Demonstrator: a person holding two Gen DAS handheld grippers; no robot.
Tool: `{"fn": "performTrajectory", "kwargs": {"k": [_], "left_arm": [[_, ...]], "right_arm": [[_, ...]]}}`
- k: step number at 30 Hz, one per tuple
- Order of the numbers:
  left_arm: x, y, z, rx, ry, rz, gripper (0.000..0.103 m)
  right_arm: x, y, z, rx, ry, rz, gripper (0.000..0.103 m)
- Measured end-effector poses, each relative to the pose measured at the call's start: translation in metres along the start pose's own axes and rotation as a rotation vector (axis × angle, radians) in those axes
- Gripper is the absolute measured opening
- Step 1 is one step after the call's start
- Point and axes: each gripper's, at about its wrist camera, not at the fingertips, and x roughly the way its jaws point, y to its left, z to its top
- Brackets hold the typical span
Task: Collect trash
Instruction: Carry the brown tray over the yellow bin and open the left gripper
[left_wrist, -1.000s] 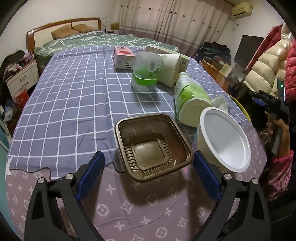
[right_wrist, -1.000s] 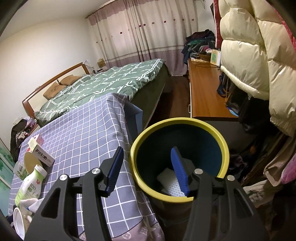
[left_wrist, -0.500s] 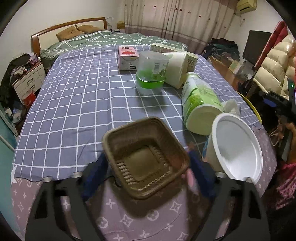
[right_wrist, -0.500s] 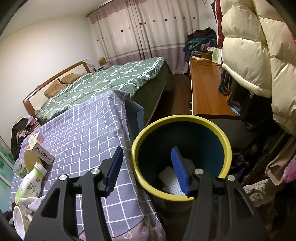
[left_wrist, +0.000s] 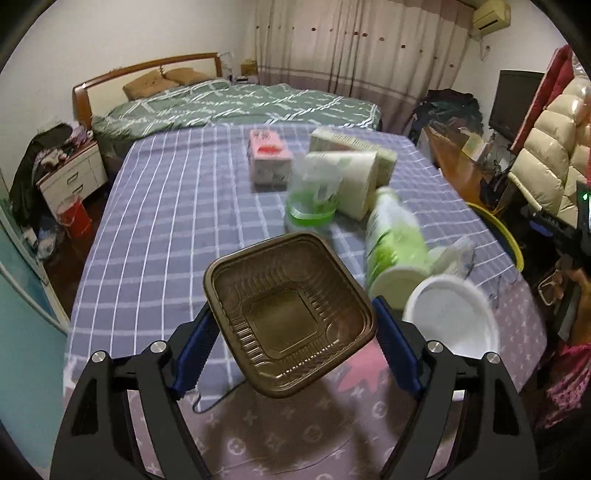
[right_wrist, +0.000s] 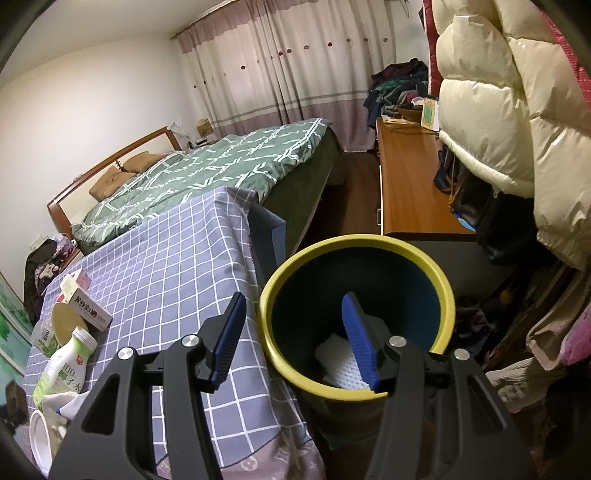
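My left gripper (left_wrist: 291, 334) is shut on a brown plastic tray (left_wrist: 288, 312) and holds it lifted above the checked tablecloth (left_wrist: 177, 221). Behind it lie a white paper bowl (left_wrist: 452, 321), a green-and-white bottle (left_wrist: 391, 236), a clear tub with a green base (left_wrist: 312, 203), a paper cup on its side (left_wrist: 354, 184) and a pink box (left_wrist: 267, 160). My right gripper (right_wrist: 295, 328) is open and empty over the rim of a yellow-rimmed bin (right_wrist: 356, 317) with white trash (right_wrist: 341, 360) inside.
The bin stands on the floor at the table's right edge, also in the left wrist view (left_wrist: 498, 229). A wooden sideboard (right_wrist: 410, 184), hanging puffy coats (right_wrist: 517, 110) and a bed (right_wrist: 221, 166) surround the table. A carton (right_wrist: 85, 302) lies on the table.
My left gripper closed on the brown tray and lifted it off the table, tilting it. The right gripper stayed open over the bin, barely moving.
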Motion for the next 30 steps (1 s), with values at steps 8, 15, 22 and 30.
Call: {"fn": "performTrajectory", "kwargs": {"k": [8,15,22,30], "left_arm": [[0.002,-0.058,0.05,0.104,-0.013,-0.135,0.08],[0.03,-0.155,0.099,0.245,0.032,-0.336,0.08],[0.075,-0.257,0.139,0.353,0.103,-0.441,0.08],[0.142,-0.375,0.152,0.465,0.206,-0.483,0.081]], "right_arm": [[-0.015,-0.021,-0.004,-0.021,-0.009,-0.013,0.053],[-0.027,-0.066,-0.005,0.045,-0.035,-0.047,0.053],[-0.035,-0.105,-0.011,0.108,-0.052,-0.07,0.055],[-0.034,-0.133,-0.018,0.169,-0.042,-0.074,0.055]]}}
